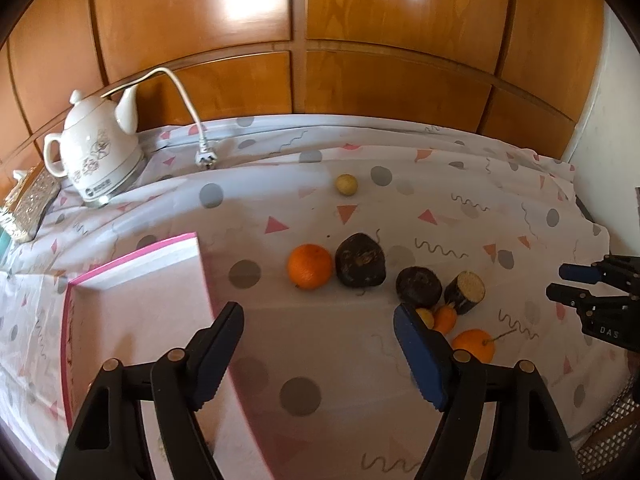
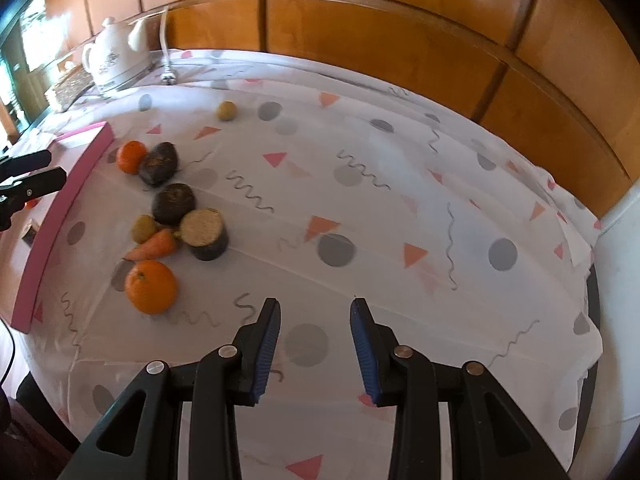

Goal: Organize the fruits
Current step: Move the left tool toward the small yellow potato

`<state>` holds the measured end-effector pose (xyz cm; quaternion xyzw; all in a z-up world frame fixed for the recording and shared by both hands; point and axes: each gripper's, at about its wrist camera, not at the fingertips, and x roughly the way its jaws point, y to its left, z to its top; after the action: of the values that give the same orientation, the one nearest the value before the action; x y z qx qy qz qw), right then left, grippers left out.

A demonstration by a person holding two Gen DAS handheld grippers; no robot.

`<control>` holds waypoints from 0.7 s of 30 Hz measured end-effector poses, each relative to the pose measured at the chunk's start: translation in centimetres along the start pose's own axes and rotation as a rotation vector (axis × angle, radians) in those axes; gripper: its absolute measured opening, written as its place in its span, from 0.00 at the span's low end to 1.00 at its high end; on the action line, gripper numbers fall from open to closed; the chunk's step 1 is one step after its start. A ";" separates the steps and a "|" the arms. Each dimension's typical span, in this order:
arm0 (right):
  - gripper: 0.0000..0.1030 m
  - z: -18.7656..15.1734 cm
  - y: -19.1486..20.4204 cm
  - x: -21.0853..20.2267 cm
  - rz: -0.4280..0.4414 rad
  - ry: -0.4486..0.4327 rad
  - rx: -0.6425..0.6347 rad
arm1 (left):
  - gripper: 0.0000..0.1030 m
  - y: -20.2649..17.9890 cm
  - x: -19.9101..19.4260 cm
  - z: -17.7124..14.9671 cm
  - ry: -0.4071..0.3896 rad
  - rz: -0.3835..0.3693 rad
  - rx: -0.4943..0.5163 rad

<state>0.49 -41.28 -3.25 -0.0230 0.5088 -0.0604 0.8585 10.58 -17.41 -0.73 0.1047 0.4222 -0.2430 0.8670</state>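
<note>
A pink box (image 1: 132, 304) lies on the patterned cloth at the left; it also shows in the right wrist view (image 2: 60, 216). Right of it lie an orange (image 1: 310, 266), a dark root piece (image 1: 360, 260), another dark piece (image 1: 419, 286), a cut piece with a pale face (image 1: 466, 292), a small carrot (image 1: 445, 319), a small yellow fruit (image 1: 425, 317) and a second orange (image 1: 474, 345). A lone yellow fruit (image 1: 346, 184) lies further back. My left gripper (image 1: 318, 322) is open and empty, over the box's right edge. My right gripper (image 2: 315, 312) is open and empty, right of the second orange (image 2: 151, 287).
A white kettle (image 1: 96, 156) with a loose cord and plug (image 1: 206, 159) stands at the back left, beside a woven box (image 1: 30, 204). Wooden panelling (image 1: 304, 40) runs behind the table. A white wall (image 2: 624, 280) borders the right side.
</note>
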 end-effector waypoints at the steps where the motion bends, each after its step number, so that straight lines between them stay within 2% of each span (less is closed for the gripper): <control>1: 0.35 0.0 -0.3 0.1 0.000 0.005 0.010 | 0.75 -0.2 0.3 0.2 0.003 -0.003 0.004; 16: 0.35 -0.6 -4.8 1.5 -0.083 0.095 0.177 | 0.74 -2.2 3.4 2.9 0.031 -0.022 0.042; 21: 0.35 -1.1 -7.3 1.7 -0.117 0.126 0.293 | 0.74 -2.7 4.0 3.2 0.039 -0.022 0.053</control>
<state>-0.25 -48.74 -4.50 0.0767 0.5450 -0.1851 0.8141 13.47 -22.30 -1.88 0.1275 0.4334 -0.2617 0.8529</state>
